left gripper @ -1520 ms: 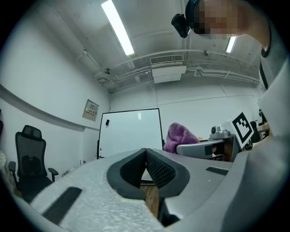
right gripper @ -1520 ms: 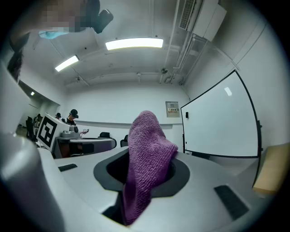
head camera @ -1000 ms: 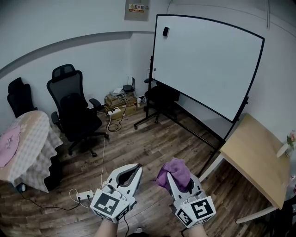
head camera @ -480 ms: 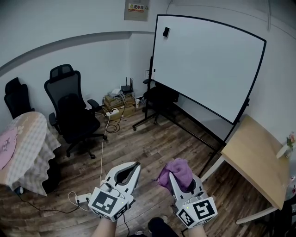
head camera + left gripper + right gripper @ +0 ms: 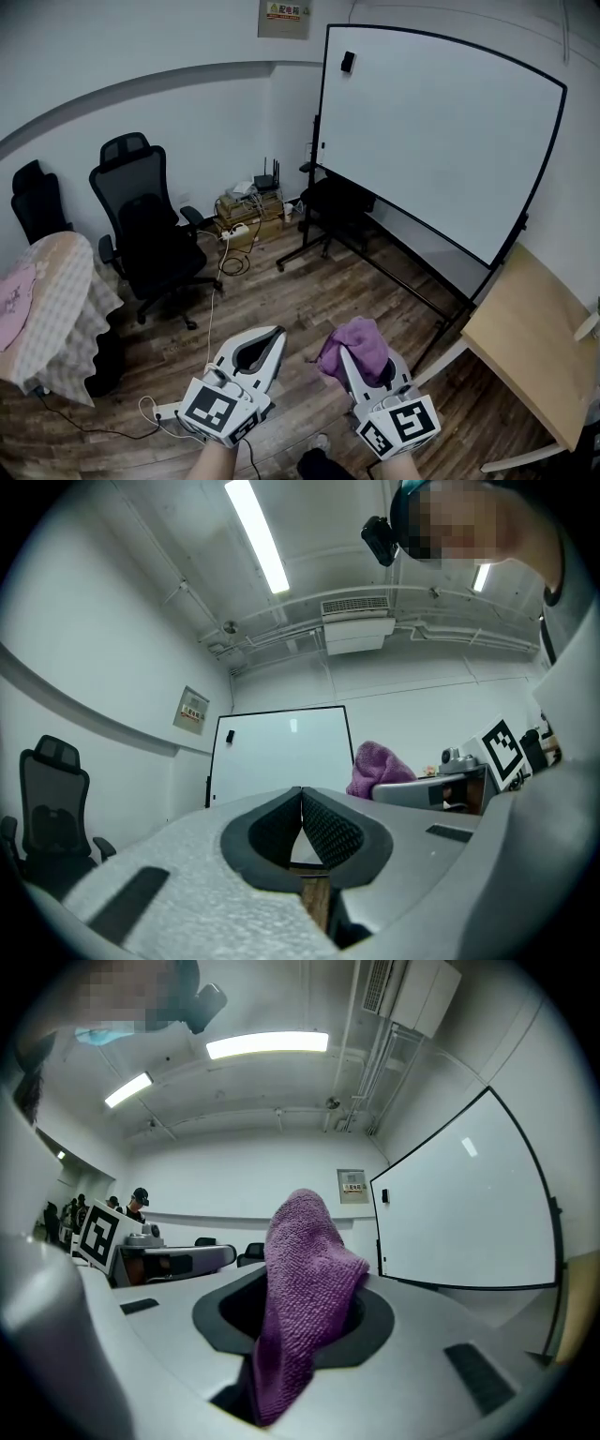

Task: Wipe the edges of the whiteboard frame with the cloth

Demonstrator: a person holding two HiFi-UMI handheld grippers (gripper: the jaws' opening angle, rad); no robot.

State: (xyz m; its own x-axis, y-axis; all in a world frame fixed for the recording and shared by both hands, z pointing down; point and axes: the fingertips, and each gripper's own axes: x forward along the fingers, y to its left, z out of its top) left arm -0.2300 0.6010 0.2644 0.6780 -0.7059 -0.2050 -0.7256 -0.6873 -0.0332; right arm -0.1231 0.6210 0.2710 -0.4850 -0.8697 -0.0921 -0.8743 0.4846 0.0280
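Purple towelling fills my right claw (image 5: 302, 1302): the cloth (image 5: 305, 1288) is pinched between its two jaws, one end bunched up above the tips and the other hanging down through the gap behind them. From the head view the cloth sits as a soft lump over the front of that claw, low in the picture and over the wooden floor (image 5: 309, 291). My left claw (image 5: 302, 797) is beside it, a little apart, with its jaws pressed together at the tips and nothing between them. Both claws point towards the whiteboard (image 5: 441, 131), which stands on its wheeled stand well away from them across the floor, so the cloth is not touching it. Its thin black frame (image 5: 322, 103) runs round a clean white surface, and a small dark object (image 5: 348, 62) clings near the top left corner of the board. At the right a pale wooden bench (image 5: 525, 328) reaches close to the lower right corner of the board. Off to the left a black office chair (image 5: 150, 225) stands by the wall, and a table under a checked cover (image 5: 56, 300) is at the picture's left edge.
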